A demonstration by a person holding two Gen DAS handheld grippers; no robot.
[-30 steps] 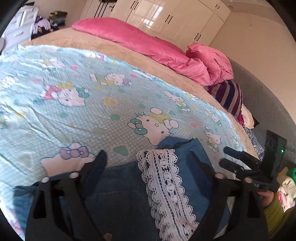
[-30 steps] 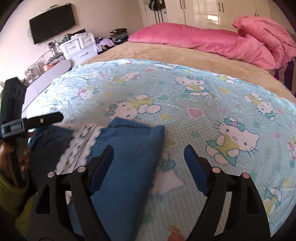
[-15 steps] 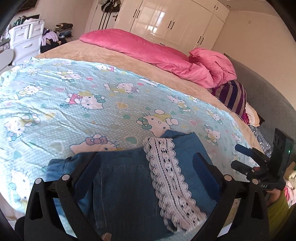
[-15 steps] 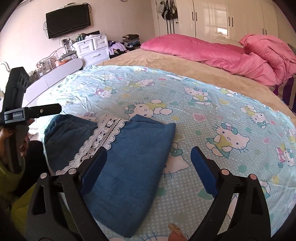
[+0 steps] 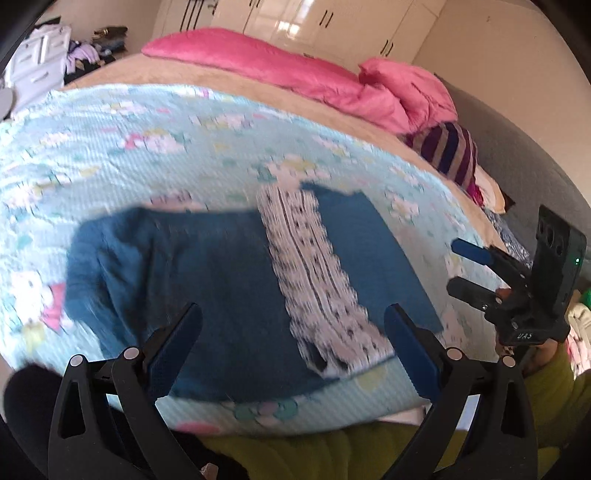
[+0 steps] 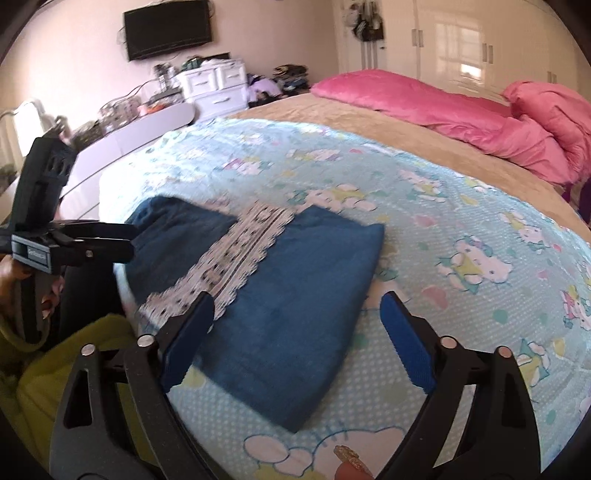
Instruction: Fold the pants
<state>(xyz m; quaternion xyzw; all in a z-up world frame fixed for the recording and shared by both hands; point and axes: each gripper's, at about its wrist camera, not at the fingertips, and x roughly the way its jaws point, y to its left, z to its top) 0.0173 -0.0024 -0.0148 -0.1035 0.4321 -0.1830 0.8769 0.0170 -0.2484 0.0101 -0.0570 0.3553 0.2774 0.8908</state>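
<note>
- Pants (image 6: 295, 295): folded blue denim with a white lace band (image 5: 314, 266), lying flat on the cartoon-print bedsheet (image 6: 443, 229) near the bed's edge.
- Left gripper (image 5: 291, 350): fingers spread wide, holding nothing, above the pants.
- Right gripper (image 6: 295, 332): likewise wide, holding nothing.

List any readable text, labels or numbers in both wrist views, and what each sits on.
"UAS" (looks like; small and faint): on the base of the right claw, seen in the left wrist view.
Pale label on the left claw body, right wrist view: too blurred to read.
Cartoon bedsheet: pictures only, no legible words.
Jeans, lace trim, TV, drawers: no text visible.
</note>
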